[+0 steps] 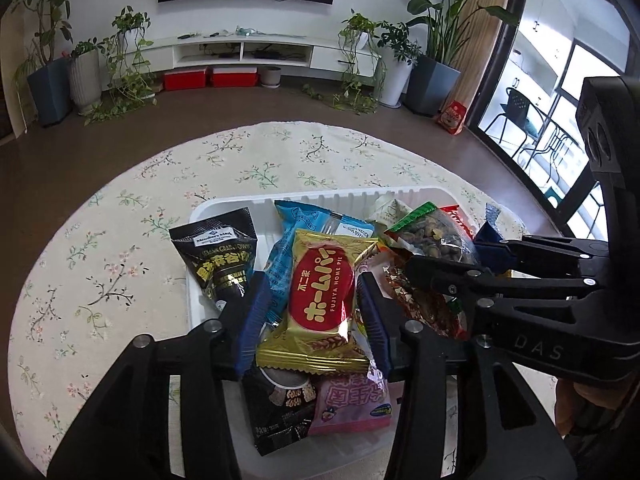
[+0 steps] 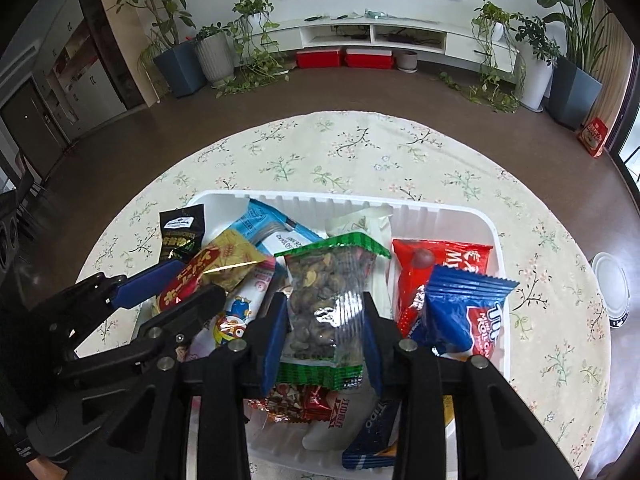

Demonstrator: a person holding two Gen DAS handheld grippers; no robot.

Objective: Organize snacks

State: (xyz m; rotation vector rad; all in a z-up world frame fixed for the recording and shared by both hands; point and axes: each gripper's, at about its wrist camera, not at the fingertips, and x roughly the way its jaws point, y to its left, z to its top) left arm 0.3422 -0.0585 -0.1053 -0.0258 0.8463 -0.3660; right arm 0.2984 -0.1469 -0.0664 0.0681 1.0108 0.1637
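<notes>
- Carrying everything: round worktop [image 1: 120, 220] under a cream floral cloth.
- White ribbed plastic tray [image 2: 440, 208] sits on the worktop and is piled with snack packs. All the snacks in view are inside it or leaning on its rim.
- Left hand-held gripper [image 1: 314, 280] points down into the near-left part of the tray. Its jaws are part open around the gold-and-red pie pack [image 1: 320, 292]. The blue pads flank the pack with a gap showing on the left side, so it's not clamped.
- The pie pack lies on top of the pile, over a light blue packet [image 1: 304, 220] and a pink pack [image 1: 352, 404].
- Right hand-held gripper [image 2: 325, 300] comes in just right of the left one. Its jaws are narrow and closed on the clear nut bag [image 2: 324, 280] with green seams, with both pads against the bag's sides.
- The nut bag is at the tray's middle, green top edge away from the camera. Its lower seam sits above the packs under it.
- Red packet [image 2: 436, 260] lies along the right side of the tray. A blue roll-cake pack [image 2: 464, 312] overlaps its near end.
- Black pouch [image 1: 220, 256] leans on the tray's left rim, top end hanging out over the cloth.
- A black pack with a cookie picture [image 1: 280, 408] is at the near edge, touching the pink pack.
- Small white round object [image 2: 610, 280] stands on the cloth, well right of the tray; can't tell what it is.
</notes>
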